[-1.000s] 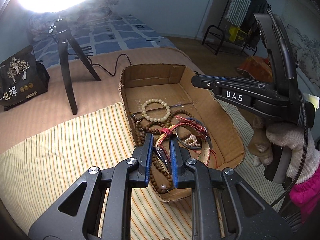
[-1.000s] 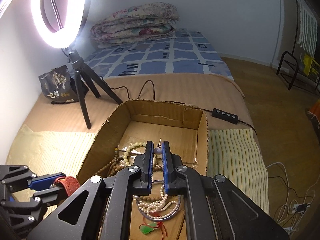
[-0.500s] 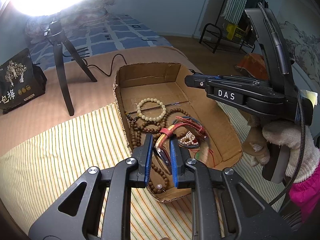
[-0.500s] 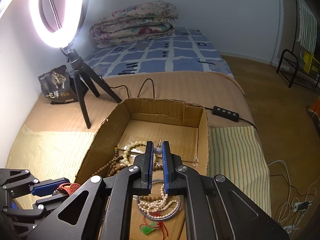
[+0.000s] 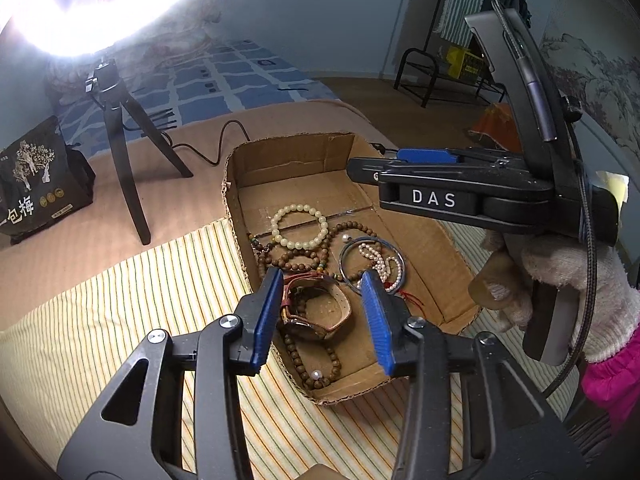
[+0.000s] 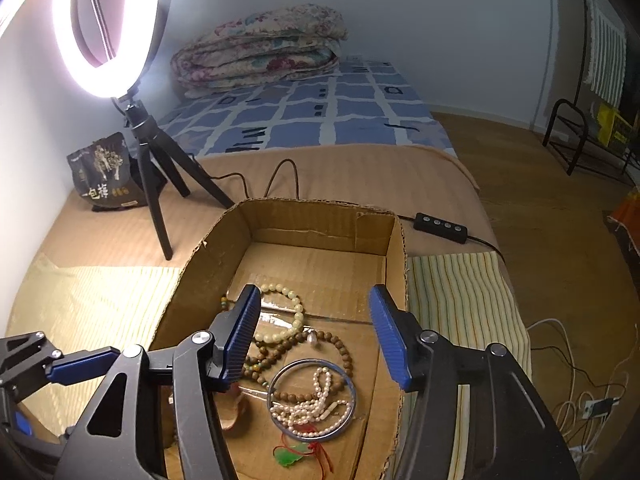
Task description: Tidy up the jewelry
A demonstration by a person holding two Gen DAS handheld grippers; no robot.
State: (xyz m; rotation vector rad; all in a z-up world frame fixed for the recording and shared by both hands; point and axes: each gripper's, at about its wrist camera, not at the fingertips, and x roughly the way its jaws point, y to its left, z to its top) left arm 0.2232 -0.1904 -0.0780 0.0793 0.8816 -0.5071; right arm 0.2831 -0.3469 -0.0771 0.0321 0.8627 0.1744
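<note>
The left gripper is spread wide above the cardboard box, nothing held; the leather watch lies between its fingers. The right gripper is likewise held wide open and empty over the box.

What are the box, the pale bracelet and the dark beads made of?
The box: plain brown corrugated cardboard, matte, with ragged fluted edges. The pale bracelet: smooth glossy cream beads, perhaps jade or glass. The dark beads: dull brown, grainy-looking, probably wood.

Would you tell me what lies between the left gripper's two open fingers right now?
In the left wrist view, the brown leather watch lies between the left gripper's open fingers, resting on the brown bead strand inside the cardboard box.
</note>
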